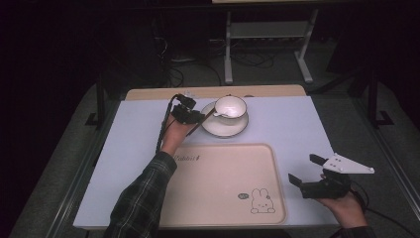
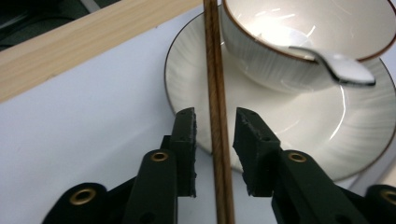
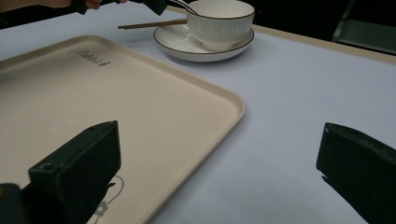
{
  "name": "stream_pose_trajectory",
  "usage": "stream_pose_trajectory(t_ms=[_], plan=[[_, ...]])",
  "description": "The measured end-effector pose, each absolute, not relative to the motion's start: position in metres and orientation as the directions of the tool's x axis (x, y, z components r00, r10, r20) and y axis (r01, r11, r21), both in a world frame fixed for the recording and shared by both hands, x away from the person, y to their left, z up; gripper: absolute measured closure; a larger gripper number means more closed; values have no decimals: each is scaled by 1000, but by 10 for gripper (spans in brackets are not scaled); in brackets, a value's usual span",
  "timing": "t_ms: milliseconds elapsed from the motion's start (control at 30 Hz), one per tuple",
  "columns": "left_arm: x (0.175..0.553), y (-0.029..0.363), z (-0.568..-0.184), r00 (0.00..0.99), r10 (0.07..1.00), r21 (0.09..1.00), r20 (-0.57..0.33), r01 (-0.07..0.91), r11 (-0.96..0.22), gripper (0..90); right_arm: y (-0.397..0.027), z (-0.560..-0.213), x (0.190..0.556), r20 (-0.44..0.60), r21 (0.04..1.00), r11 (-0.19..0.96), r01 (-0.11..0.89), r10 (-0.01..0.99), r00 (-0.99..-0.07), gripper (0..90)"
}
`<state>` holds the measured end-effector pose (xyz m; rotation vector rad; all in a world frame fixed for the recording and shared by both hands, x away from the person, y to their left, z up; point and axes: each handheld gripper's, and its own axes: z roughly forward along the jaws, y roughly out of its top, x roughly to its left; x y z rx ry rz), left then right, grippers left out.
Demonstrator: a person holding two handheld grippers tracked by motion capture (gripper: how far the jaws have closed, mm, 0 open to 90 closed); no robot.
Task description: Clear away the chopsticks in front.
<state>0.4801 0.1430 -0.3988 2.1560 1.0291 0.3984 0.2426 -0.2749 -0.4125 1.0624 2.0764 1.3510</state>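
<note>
A white bowl (image 1: 231, 106) stands on a white saucer (image 1: 225, 127) at the back of the table, with a metal spoon (image 2: 344, 68) resting in it, handle over the rim. A pair of brown chopsticks (image 2: 215, 79) leans against the saucer's left edge. My left gripper (image 1: 196, 117) sits around the chopsticks; in the left gripper view a gap shows on each side between the pads (image 2: 187, 133) and the sticks. My right gripper (image 1: 303, 168) hovers wide open by the tray's right edge, holding nothing.
A beige tray (image 1: 223, 183) with a rabbit print lies in front of the saucer, nothing on it. The table has a lilac cover (image 1: 292, 124) and a wooden back edge (image 1: 148, 92). Beyond stand a metal frame's legs and cables on the floor.
</note>
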Motion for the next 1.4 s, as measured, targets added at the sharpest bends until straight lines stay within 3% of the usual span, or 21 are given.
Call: stream_pose_trajectory(t_ms=[933, 1400], plan=[[477, 155, -425, 626, 774, 650, -89, 626, -431, 837, -275, -413, 243, 43, 904, 226, 362, 797, -603, 0], [457, 182, -409, 611, 786, 700, -96, 603, -383, 852, -276, -413, 242, 45, 905, 221, 364, 800, -599, 0]])
